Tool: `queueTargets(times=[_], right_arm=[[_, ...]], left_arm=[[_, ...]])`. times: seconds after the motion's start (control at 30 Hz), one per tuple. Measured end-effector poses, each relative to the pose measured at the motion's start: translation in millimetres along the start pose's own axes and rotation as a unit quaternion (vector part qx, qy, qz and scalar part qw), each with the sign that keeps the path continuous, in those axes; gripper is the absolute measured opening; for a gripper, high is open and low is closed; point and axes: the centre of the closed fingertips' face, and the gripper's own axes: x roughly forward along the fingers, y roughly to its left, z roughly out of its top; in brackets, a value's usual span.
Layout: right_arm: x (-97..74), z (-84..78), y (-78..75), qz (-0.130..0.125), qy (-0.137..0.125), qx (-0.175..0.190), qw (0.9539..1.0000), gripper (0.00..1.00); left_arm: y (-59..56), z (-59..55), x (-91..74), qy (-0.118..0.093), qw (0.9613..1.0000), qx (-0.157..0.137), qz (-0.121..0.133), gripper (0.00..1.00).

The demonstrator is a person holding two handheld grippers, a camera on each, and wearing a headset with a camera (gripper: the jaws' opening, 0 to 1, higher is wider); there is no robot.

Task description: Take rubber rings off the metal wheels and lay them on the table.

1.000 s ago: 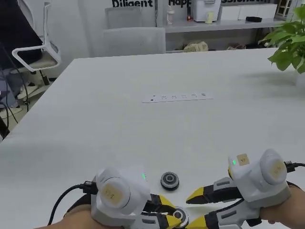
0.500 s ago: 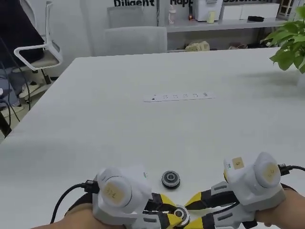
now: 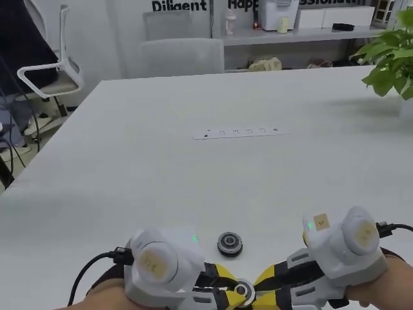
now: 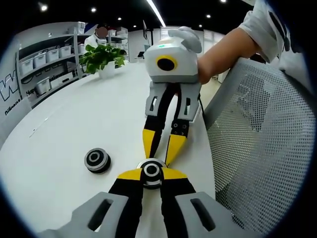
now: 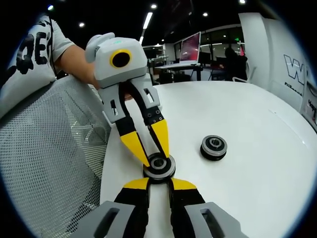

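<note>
Bench (image 3: 193,174) white, work at its near edge. Left hand-held gripper (image 3: 227,292) and right hand-held gripper (image 3: 261,281) point tip to tip, wrists low, bodies level with the bench. Both jaw pairs are narrow and clamped on the held wheel (image 3: 243,290) from opposite sides. It lies flat, axle up, dead between them, equally near each. Rubber ring (image 5: 172,167) on its rim, looks not yet off. Spare wheel (image 3: 230,243) lies apart, just beyond.
</note>
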Motion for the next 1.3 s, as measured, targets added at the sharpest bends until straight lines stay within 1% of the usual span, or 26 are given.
queueTargets(times=[0.1, 0.2, 0.43, 0.57, 0.6, 0.8, 0.97, 1.07, 1.17, 1.23, 1.27, 1.3], right_arm=[[-0.5, -1.0, 0.0, 0.001, 0.002, 0.006, 1.0, 0.09], [-1.1, -2.7, -0.1, 0.001, 0.004, 0.011, 0.9999, 0.04], [-1.0, -3.6, 0.1, 0.002, 0.006, 0.031, 0.9995, 0.01], [-2.8, -3.7, -2.5, 0.001, 0.001, 0.057, 0.9983, 0.0], [-3.5, -4.3, -2.9, 0.0, 0.0, 0.069, 0.9976, 0.0], [-7.7, -2.2, -4.9, 0.002, -0.018, 0.114, 0.9934, 0.0], [-9.2, -0.8, -10.3, -0.007, -0.025, 0.143, 0.9894, 0.0], [-10.8, 3.8, -12.4, -0.007, -0.041, 0.161, 0.986, 0.0], [-10.6, 4.8, -10.9, -0.007, -0.044, 0.164, 0.9855, 0.0], [-11.4, 5.9, -10.8, -0.006, -0.048, 0.168, 0.9846, 0.0], [-12.0, 7.7, -10.4, -0.004, -0.053, 0.174, 0.9833, 0.0], [-11.5, 8.2, -10.1, -0.004, -0.052, 0.173, 0.9835, 0.0]], left_arm=[[-0.1, 0.0, 0.0, 0.0, 1.0, 0.001, 0.001, 0.07], [-0.1, -0.1, 0.0, 0.0, 1.0, 0.002, 0.001, 0.07], [0.1, -0.2, 0.0, -0.001, 1.0, 0.002, 0.001, 0.07], [0.1, -0.1, 0.1, -0.001, 1.0, 0.003, 0.002, 0.07], [0.1, -0.2, 0.1, -0.001, 1.0, 0.003, 0.002, 0.07], [-0.1, -0.1, 0.2, 0.0, 1.0, 0.003, 0.003, 0.07], [-0.1, 0.1, 0.5, 0.0, 1.0, 0.002, 0.004, 0.07], [-0.5, 0.4, 0.7, 0.002, 1.0, 0.003, 0.006, 0.07], [-0.8, 0.6, 1.0, 0.005, 1.0, 0.004, 0.007, 0.07], [-0.4, 0.2, 1.1, 0.006, 0.9999, 0.003, 0.008, 0.07], [-0.3, 0.4, 1.1, 0.006, 0.9999, 0.003, 0.008, 0.07], [-0.3, 0.5, 1.2, 0.007, 0.9999, 0.003, 0.009, 0.07]])
